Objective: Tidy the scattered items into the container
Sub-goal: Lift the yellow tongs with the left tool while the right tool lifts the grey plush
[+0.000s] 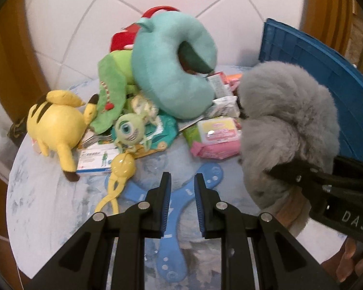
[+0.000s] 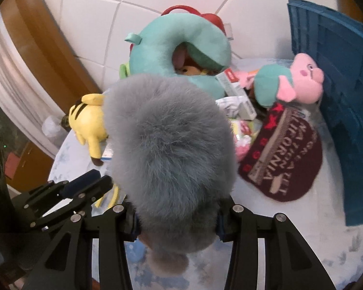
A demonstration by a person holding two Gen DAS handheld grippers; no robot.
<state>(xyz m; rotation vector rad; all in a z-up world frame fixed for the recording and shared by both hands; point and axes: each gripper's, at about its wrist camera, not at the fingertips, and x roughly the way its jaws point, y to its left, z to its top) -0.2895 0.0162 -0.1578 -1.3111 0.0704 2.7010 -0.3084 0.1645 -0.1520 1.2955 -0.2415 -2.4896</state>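
My right gripper (image 2: 176,224) is shut on a grey fluffy plush item (image 2: 171,145), held above the round table (image 1: 48,193); the fur hides its fingertips. In the left wrist view the same grey plush (image 1: 285,125) hangs at the right, with the right gripper (image 1: 302,176) clamped on it. My left gripper (image 1: 181,176) is shut with nothing in it, above a blue three-armed plastic piece (image 1: 171,253). The left gripper (image 2: 92,181) also shows at the lower left of the right wrist view. A blue crate (image 1: 314,55) (image 2: 338,72) stands at the table's right.
A pile covers the far half of the table: teal neck pillow (image 1: 167,72), yellow plush (image 1: 55,125), green one-eyed plush (image 1: 127,130), pink wipes pack (image 1: 217,133), yellow rattle-like toy (image 1: 122,169). A pink pig plush (image 2: 300,79) and dark red lettered cap (image 2: 278,159) lie by the crate. White tiled floor lies beyond.
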